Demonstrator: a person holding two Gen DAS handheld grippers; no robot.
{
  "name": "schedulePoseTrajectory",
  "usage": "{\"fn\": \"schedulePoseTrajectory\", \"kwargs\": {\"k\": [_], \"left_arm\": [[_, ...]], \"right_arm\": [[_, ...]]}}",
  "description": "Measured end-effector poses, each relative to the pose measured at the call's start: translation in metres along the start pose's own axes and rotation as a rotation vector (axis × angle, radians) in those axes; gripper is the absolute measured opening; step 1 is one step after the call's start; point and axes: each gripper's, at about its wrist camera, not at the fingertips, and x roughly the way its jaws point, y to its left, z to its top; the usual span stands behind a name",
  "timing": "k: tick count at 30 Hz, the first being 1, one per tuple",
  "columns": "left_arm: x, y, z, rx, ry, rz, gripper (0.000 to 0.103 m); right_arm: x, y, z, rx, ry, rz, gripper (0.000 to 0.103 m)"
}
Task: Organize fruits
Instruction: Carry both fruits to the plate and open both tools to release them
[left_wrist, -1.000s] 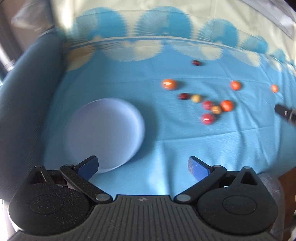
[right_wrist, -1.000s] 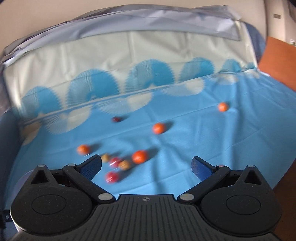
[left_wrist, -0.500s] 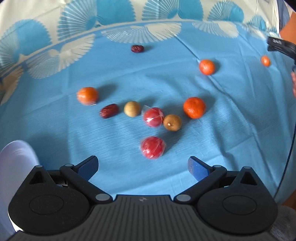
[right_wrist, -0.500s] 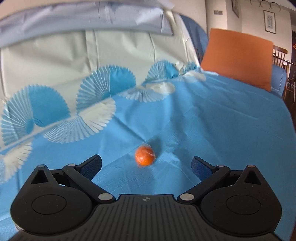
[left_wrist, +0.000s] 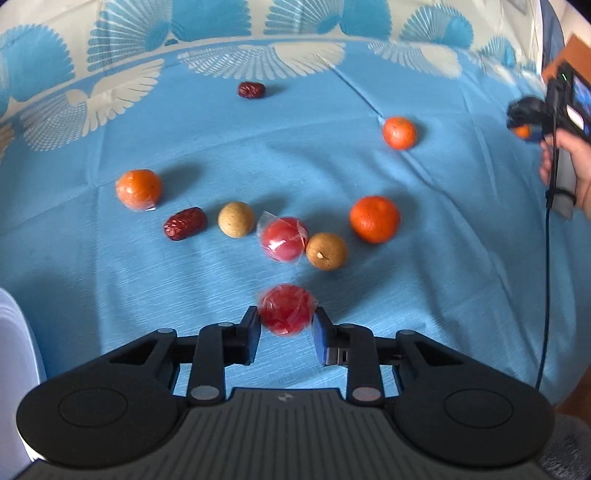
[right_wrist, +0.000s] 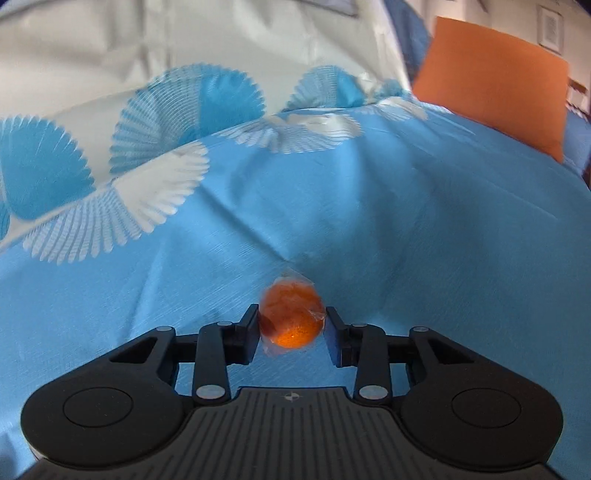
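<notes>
My left gripper (left_wrist: 286, 319) points down at a red fruit in clear wrap (left_wrist: 286, 308) on the blue cloth. Its jaws are closing and both blue pads touch the fruit's sides. In the right wrist view my right gripper (right_wrist: 291, 319) has its jaws closing around a small wrapped orange fruit (right_wrist: 290, 317), which sits between the pads and meets them. The left wrist view shows that right gripper (left_wrist: 522, 129) at the far right edge, held by a hand (left_wrist: 569, 158).
Beyond the left gripper lie a second wrapped red fruit (left_wrist: 283, 239), two brown round fruits (left_wrist: 236, 219) (left_wrist: 327, 251), two dark red dates (left_wrist: 185, 223) (left_wrist: 251, 89) and three oranges (left_wrist: 375, 219) (left_wrist: 399, 132) (left_wrist: 139, 189). A white plate (left_wrist: 14, 369) shows at the left edge. An orange cushion (right_wrist: 491, 85) stands at the far right.
Both grippers swung away from the plate side and dropped toward the cloth. Each went from wide open to closed in around a fruit: the left on the red one, the right on the orange one.
</notes>
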Motion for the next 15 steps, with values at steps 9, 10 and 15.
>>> {"fn": "schedulePoseTrajectory", "kwargs": {"k": [9,10,15], "left_arm": [[-0.063,0.011,-0.001,-0.003,-0.143,0.01,0.033],[-0.078,0.012,-0.002,-0.01,-0.156,0.006,0.033],[-0.159,0.036,-0.011,-0.04,-0.241,0.045,0.033]], "right_arm": [[-0.096,0.004,0.0,-0.092,-0.096,0.114,0.038],[-0.117,0.006,-0.001,-0.101,-0.111,0.157,0.038],[-0.229,0.021,-0.014,-0.144,-0.166,0.348,0.038]]}}
